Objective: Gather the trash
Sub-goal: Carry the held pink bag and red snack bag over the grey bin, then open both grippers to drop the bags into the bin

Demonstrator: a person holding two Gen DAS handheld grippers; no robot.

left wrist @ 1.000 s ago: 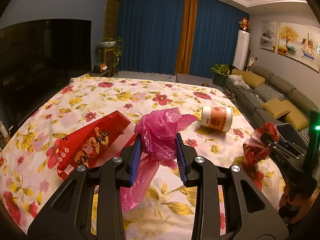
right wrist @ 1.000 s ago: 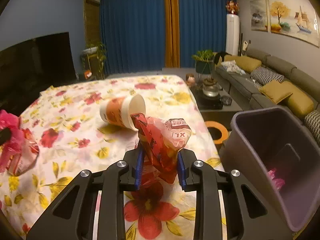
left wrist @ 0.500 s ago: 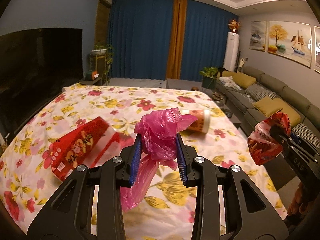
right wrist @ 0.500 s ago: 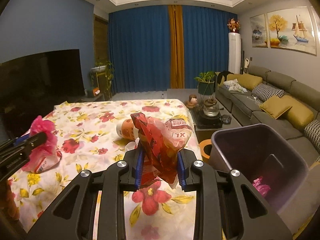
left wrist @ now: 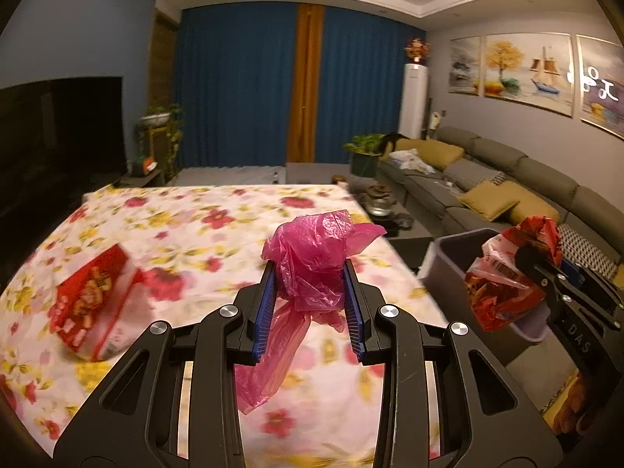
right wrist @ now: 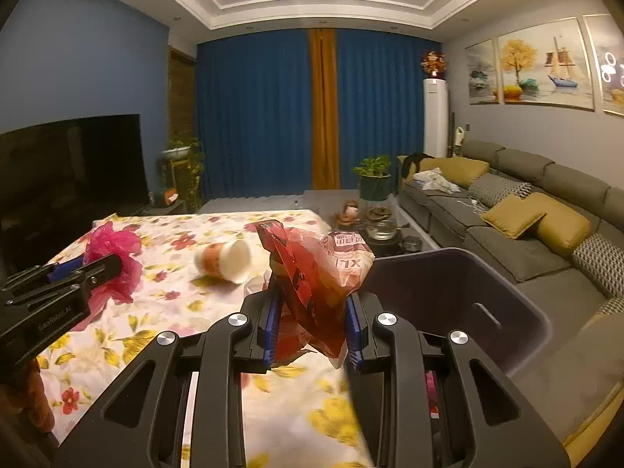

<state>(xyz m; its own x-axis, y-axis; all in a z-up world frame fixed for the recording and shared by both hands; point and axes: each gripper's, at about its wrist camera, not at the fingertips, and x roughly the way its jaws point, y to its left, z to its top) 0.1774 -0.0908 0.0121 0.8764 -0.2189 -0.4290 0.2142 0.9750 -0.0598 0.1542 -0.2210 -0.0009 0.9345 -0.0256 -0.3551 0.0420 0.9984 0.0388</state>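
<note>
My left gripper point(left wrist: 310, 273) is shut on a crumpled pink plastic bag point(left wrist: 312, 257), held above the flowered tablecloth point(left wrist: 202, 230). My right gripper point(right wrist: 312, 292) is shut on a crumpled red snack wrapper point(right wrist: 316, 269) at the table's right edge, beside the grey trash bin point(right wrist: 503, 280). In the left wrist view the right gripper point(left wrist: 534, 257) with the wrapper point(left wrist: 499, 292) hangs over the bin point(left wrist: 448, 257). In the right wrist view the left gripper point(right wrist: 113, 261) and pink bag point(right wrist: 113, 243) show at far left. A red carton point(left wrist: 93, 300) and a tipped paper cup point(right wrist: 226, 259) lie on the cloth.
The bin stands on the floor just right of the table, something pink inside it point(right wrist: 431, 386). A grey sofa point(right wrist: 518, 210) with yellow cushions runs along the right wall. A low tea table point(right wrist: 374, 226) stands behind the bin. A dark television point(right wrist: 70, 163) is at left.
Both grippers have risen and moved right, still holding their loads. The wrapper has come from over the cloth to beside the bin. The pink bag has drifted toward the table's right side.
</note>
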